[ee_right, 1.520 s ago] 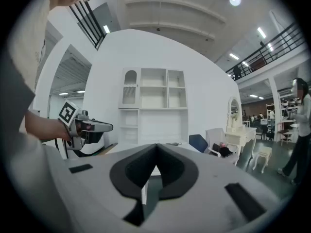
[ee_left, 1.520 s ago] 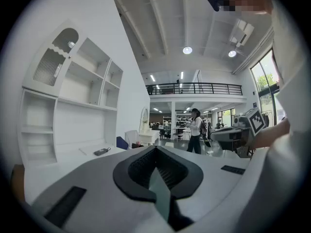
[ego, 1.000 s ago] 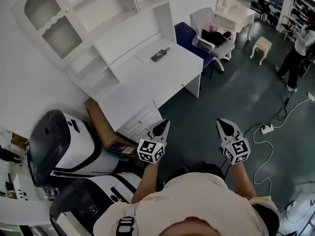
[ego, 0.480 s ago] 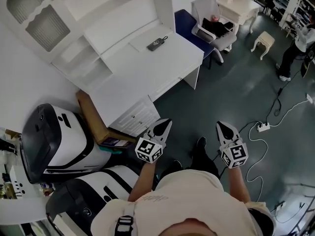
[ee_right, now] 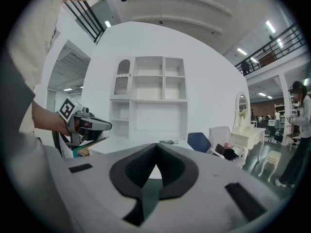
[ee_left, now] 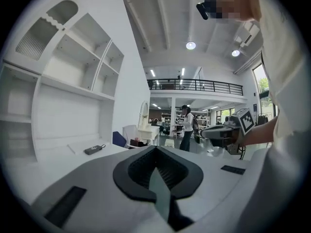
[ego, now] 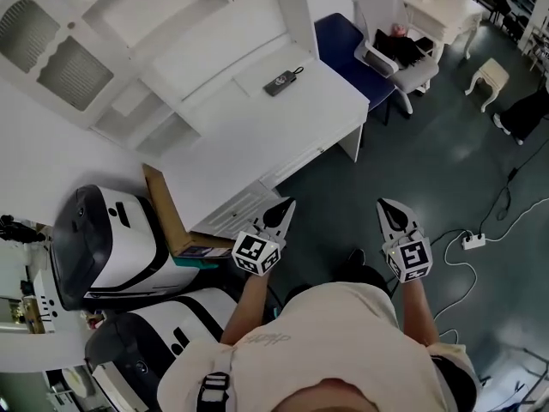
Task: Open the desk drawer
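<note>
The left claw (ego: 287,206) was held out ahead of the person's chest, jaws together, nothing between them. The right claw (ego: 385,206) was held alongside, well apart from it, jaws also together and empty. Both were pointed roughly level toward the bench (ego: 249,136), likely pressed together because nothing needed gripping yet. The drawer (ego: 296,165) was seen closed under the bench's front edge, beyond the left claw's tip, and no contact was made. The reach was judged unfinished, as the jaws would have to be parted for the handle. A cardboard box (ego: 167,217) was leaned against the bench's side. A small dark device (ego: 281,81) was lying on the bench top, clear of the drawer. Shelves (ego: 129,50) were mounted behind.
</note>
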